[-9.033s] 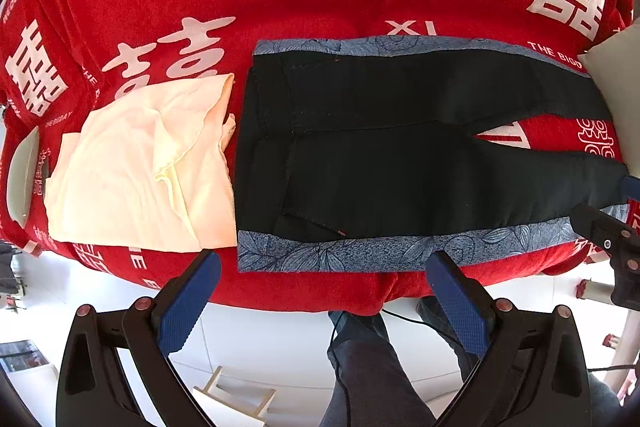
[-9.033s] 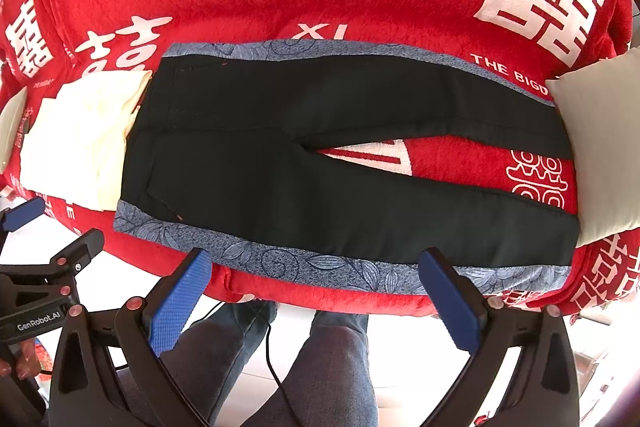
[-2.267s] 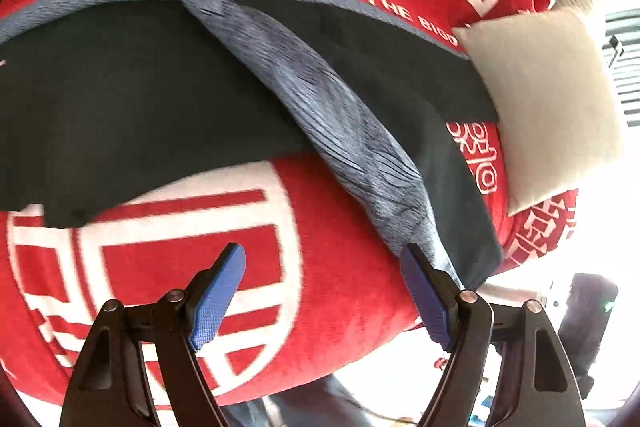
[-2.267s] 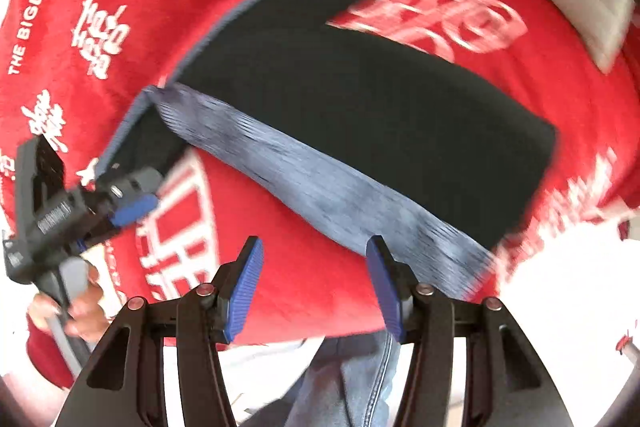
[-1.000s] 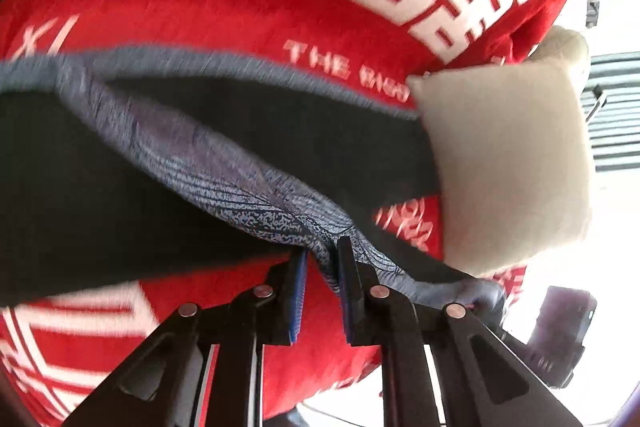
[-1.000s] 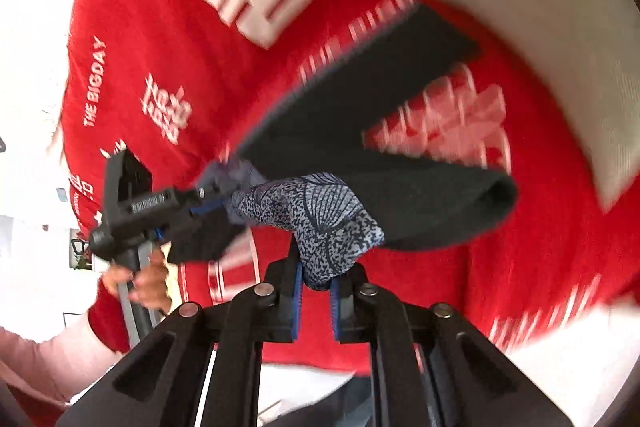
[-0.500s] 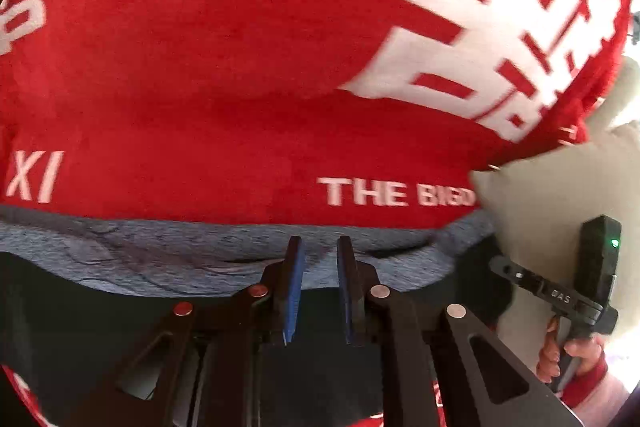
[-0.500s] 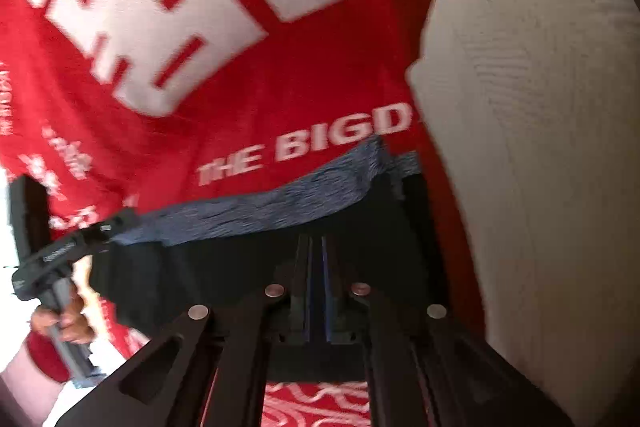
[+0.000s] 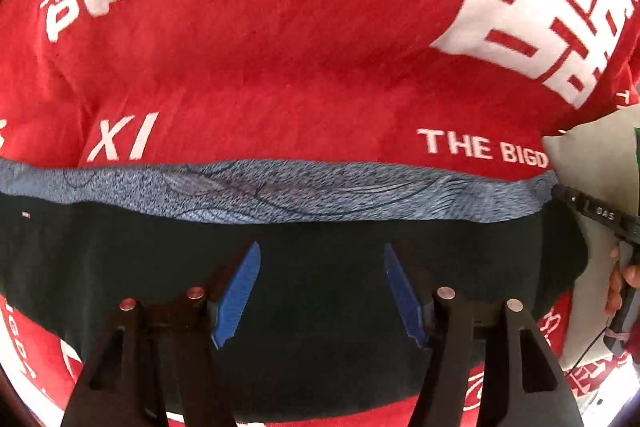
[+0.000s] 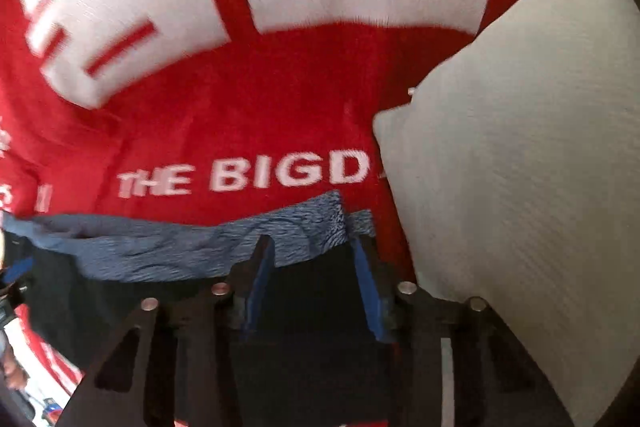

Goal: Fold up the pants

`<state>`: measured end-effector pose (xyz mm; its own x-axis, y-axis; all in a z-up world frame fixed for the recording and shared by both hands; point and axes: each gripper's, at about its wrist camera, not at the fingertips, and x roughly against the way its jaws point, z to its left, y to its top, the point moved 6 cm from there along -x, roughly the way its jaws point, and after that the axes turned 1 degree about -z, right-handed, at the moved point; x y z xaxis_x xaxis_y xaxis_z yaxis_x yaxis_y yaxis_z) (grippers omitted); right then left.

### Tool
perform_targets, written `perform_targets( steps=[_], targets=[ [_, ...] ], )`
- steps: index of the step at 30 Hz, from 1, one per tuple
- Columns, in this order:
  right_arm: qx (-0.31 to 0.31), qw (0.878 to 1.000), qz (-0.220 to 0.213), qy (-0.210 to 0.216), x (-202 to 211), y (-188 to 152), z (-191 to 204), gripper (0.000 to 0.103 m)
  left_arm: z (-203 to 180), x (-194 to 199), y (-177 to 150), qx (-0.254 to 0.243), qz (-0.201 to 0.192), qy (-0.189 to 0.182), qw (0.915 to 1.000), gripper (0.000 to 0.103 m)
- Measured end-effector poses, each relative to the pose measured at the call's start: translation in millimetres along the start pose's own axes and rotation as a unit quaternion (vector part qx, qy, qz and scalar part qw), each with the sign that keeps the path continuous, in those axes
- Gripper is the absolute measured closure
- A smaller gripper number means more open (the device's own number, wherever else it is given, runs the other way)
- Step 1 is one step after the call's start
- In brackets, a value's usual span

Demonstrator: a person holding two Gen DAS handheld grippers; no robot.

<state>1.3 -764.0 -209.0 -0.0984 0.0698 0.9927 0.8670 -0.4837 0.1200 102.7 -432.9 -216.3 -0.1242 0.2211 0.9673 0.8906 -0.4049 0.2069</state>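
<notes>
Both grippers have released the fabric: half a second ago each set of jaws was pinched shut on the patterned edge of the pants, and now each stands apart with nothing between the pads.

Left gripper [image 9: 320,291]: jaws spread wide, blue pads facing each other above the black cloth of the pants [image 9: 320,327]. No fabric is caught between them; whether the fingertips touch the cloth below cannot be told.

Right gripper [image 10: 312,283]: jaws parted to a lesser width than the left (the frame is motion-blurred). Its tips sit just at the blue-grey patterned band [image 10: 192,247], near the band's right-hand end. The jaws hold nothing.

Pants position: the garment lies flat on the red blanket [image 9: 280,47], which carries white characters and the lettering "THE BIGD". The patterned band [image 9: 280,193] runs along the far edge of the black cloth, straight from left to right in the left wrist view.

Adjacent items: a cream pillow [image 10: 520,167] lies on the blanket just beside the leg end of the pants. In the left wrist view the pillow [image 9: 592,167] appears at the right edge, with the right gripper's black body [image 9: 600,217] and the person's fingers [image 9: 618,283] in front of it.
</notes>
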Motion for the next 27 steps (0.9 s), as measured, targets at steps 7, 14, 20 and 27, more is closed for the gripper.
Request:
perform_targets(
  steps=[7, 14, 20, 27],
  targets=[
    [0.075, 0.989, -0.017, -0.130, 17, -1, -8, 0.099, 3, -4, -2, -0.012, -0.011, 0.027, 0.9995, 0.038],
    [0.029, 0.995, -0.039, -0.086, 42, -8, 9, 0.093, 6, -24, 6, -0.016, -0.011, 0.049, 0.9986, 0.038],
    [0.099, 0.994, -0.039, 0.020, 33, -31, 71, 0.093, 9, -51, 27, 0.011, -0.027, 0.056, 0.9980, 0.038],
    [0.075, 0.996, -0.040, -0.035, 4, -27, 40, 0.091, 10, -57, 48, -0.002, -0.030, 0.068, 0.9973, 0.038]
  ],
)
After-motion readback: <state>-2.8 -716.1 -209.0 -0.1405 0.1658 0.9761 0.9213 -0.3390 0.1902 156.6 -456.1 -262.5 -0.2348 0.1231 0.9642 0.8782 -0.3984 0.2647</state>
